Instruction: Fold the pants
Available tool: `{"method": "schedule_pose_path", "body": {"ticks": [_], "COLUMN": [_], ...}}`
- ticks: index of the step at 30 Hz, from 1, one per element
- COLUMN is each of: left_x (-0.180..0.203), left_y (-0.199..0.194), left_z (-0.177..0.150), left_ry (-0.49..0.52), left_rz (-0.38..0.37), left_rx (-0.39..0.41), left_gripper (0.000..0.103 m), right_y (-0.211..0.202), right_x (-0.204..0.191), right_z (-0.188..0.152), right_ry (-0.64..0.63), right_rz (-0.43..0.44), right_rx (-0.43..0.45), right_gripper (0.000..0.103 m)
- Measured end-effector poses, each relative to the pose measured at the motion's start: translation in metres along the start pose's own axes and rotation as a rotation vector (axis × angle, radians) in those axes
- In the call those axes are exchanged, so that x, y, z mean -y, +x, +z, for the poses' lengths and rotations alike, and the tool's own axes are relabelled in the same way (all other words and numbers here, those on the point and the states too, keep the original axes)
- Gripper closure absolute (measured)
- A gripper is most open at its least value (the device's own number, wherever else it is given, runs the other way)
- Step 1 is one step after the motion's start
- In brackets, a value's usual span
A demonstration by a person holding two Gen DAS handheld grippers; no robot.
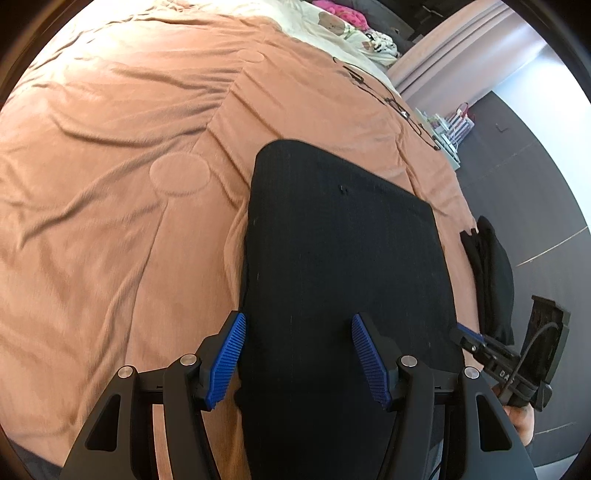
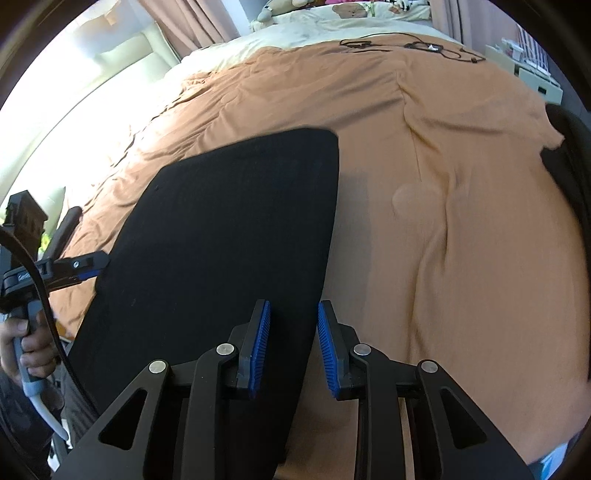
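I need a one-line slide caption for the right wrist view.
Right gripper, jaws apart, over the edge of folded black pants lying flat on an orange bedspread.

pants (image 1: pixel 343 266): plain black, faint vertical ribbing, a few pale lint specks
bedspread (image 1: pixel 110 184): terracotta orange, plain, with stitched circle outlines; washed pale by light at upper left of the right wrist view
pillow area (image 2: pixel 332 22): cream with brown and pink cartoon prints, top of frame
left gripper (image 1: pixel 297 360): black arms, bright blue ribbed pads, silver round pins
right gripper (image 2: pixel 293 347): same black arms, blue ribbed pads, silver pins
cable (image 2: pixel 406 46): thin black, looping over the orange at upper right
curtain (image 1: pixel 454 55): dusty pink, upper right
floor (image 1: pixel 535 184): dark grey with thin pale lines
second garment (image 1: pixel 491 273): black, right edge of the left wrist view
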State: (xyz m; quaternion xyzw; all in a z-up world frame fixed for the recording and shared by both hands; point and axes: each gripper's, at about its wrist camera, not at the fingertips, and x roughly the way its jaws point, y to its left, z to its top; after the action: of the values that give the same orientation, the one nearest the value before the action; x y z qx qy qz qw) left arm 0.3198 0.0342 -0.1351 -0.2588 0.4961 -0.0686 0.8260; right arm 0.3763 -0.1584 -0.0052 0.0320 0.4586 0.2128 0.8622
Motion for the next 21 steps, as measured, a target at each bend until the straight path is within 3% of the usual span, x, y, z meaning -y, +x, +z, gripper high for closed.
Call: {"method": "schedule_pose_path", "body": {"ticks": [11, 14, 16, 21], "left_x": [-0.005, -0.006, -0.007, -0.012], "left_y": [-0.011, -0.014, -0.015, -0.017], "left_z": [-0.028, -0.031, -0.033, -0.034], "left_ry": [-0.011, -0.012, -0.015, -0.028], "left_rz": [-0.004, -0.006, -0.004, -0.001], "left_rx": [-0.016, -0.012, -0.008, 0.006], "left_gripper": [0.042, 0.041, 0.041, 0.04], "right_y": [-0.027, -0.033, -0.036, -0.027], "right_x": [0.009, 0.015, 0.021, 0.039], "right_z": [-0.044, -0.042, -0.038, -0.033], "right_ry": [0.07, 0.078, 0.084, 0.121], "right_rz": [0.1, 0.136, 0.141, 0.181], "right_rx": [-0.021, -0.006, 0.018, 0.033], "right_gripper": [0.076, 0.059, 0.037, 0.031]}}
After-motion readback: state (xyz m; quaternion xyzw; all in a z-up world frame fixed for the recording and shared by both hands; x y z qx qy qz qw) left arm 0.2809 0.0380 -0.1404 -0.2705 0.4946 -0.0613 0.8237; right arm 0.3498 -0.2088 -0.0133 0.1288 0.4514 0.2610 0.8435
